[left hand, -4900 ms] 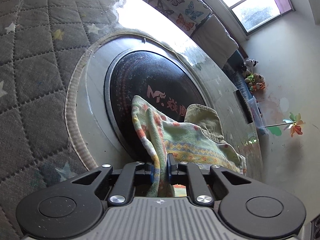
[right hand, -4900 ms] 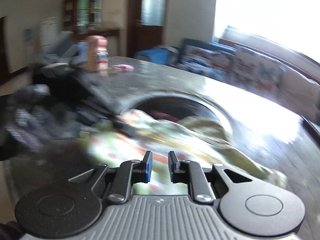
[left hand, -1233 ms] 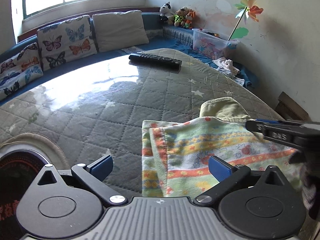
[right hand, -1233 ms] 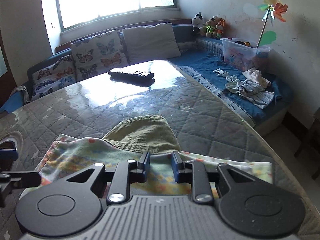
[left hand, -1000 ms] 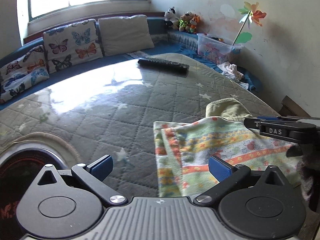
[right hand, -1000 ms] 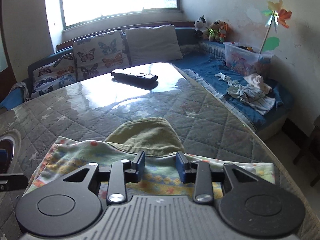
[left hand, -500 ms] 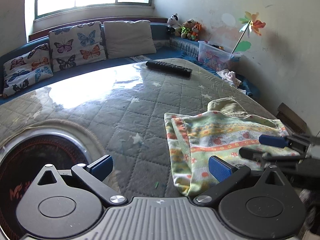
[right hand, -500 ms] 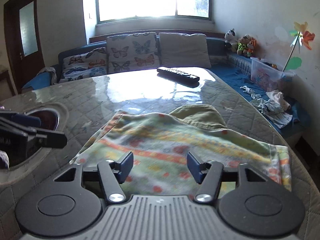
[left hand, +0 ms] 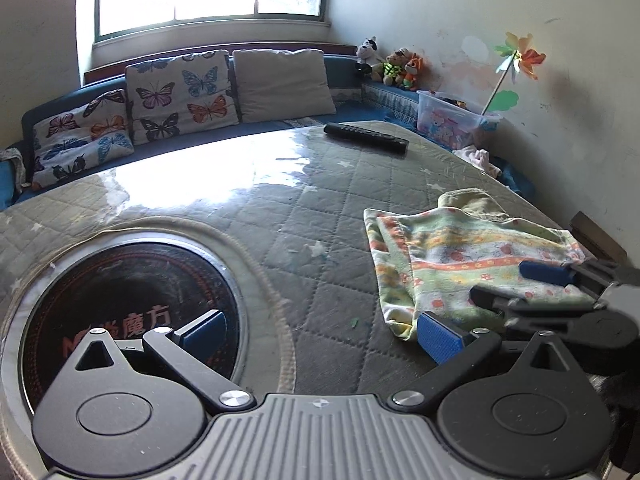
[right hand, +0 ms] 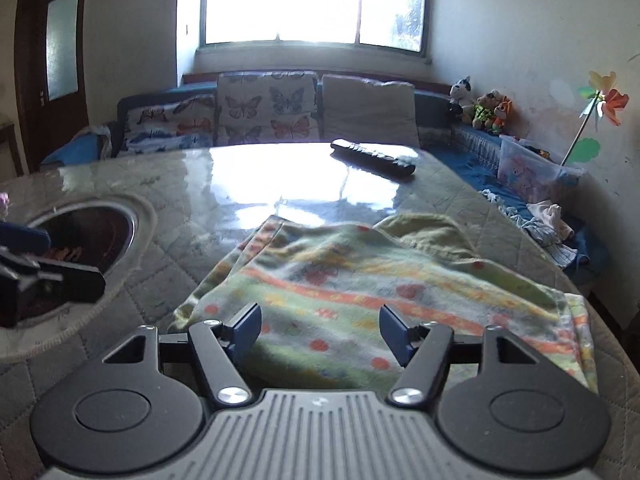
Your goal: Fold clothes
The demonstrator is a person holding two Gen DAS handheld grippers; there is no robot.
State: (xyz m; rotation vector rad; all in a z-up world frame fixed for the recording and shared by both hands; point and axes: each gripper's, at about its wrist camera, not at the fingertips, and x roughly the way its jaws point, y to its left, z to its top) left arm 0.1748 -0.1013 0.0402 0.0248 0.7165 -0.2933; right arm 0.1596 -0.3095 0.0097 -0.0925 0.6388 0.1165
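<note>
Both of our grippers have let go and pulled back since the pictures before, when each one pinched the cloth. Now our left gripper [left hand: 320, 330] has its jaws spread very wide with nothing between them. Our right gripper [right hand: 320, 330] is wide open too and holds nothing.

We see the folded cloth [right hand: 376, 292] lying flat on the table, just past the right jaws and stretching off to their right side. It is green with orange stripes and little red spots. A plain green piece [right hand: 428, 236] pokes out from under its far edge. From the left view the same cloth [left hand: 460, 268] lies off to the right of the left jaws, with its near corner just beside the right fingertip [left hand: 438, 336].

Only the left view shows the right gripper [left hand: 552, 292] from the side, sitting over the cloth. Only the right view shows the brown door [right hand: 48, 76] far to the left, and the left gripper [right hand: 44, 272] at the left edge.

The table [left hand: 280, 208] has a grey quilted cover with stars and a shiny top. A round dark plate [left hand: 128, 304] with red writing sits in it, behind the left fingertip. A black remote [left hand: 366, 137] lies far ahead. Beyond it are butterfly cushions [left hand: 180, 96], a bright window [right hand: 312, 0], stuffed toys [left hand: 390, 66] and a pinwheel [left hand: 518, 60].
</note>
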